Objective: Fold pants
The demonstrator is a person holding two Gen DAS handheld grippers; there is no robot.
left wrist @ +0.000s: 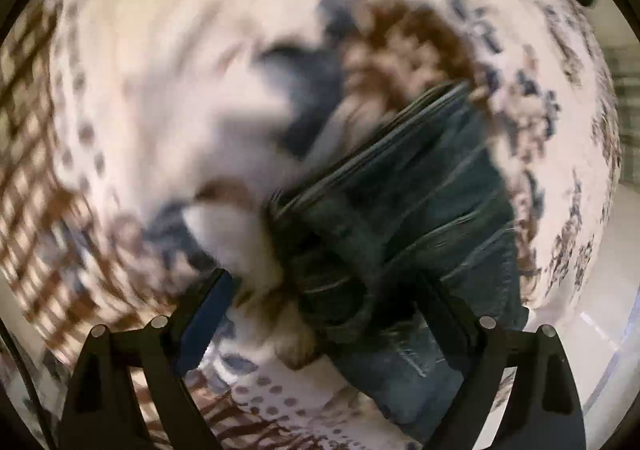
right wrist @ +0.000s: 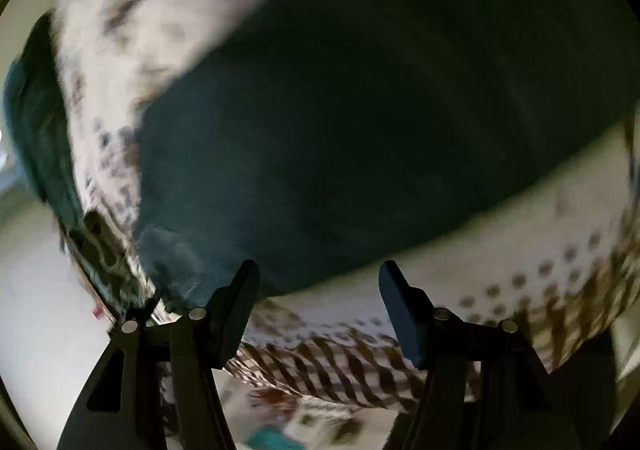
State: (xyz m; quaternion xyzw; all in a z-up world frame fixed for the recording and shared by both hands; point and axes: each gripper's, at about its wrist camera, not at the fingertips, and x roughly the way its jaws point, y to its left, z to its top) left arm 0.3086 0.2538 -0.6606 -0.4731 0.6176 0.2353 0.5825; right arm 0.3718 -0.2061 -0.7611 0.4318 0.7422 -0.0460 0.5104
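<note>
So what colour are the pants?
Dark teal-blue denim pants, seams clearest in the left wrist view.

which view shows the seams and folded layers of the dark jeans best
Left wrist view: the dark blue denim jeans show stitched seams and stacked folded edges, though blurred. Right wrist view shows the jeans only as a plain dark blurred expanse.

The pants [left wrist: 404, 210] under my left claw [left wrist: 328, 314] are dark blue denim, a heavy matt cloth with raised stitched seams and a thick waistband; in my right wrist view the same cloth reads as a broad, dull, smooth-lying sheet, blurred. They lie on a bedspread [left wrist: 160, 70], a soft matt woven cloth, cream, printed with brown checks, dots and blue-brown blotches. My left claw's fingers [left wrist: 200, 314] are black matt plastic, with small bright metal pins at the joints. My right claw [right wrist: 320, 290] is of the same black plastic, its pads [right wrist: 404, 314] smooth and faintly sheened.
</note>
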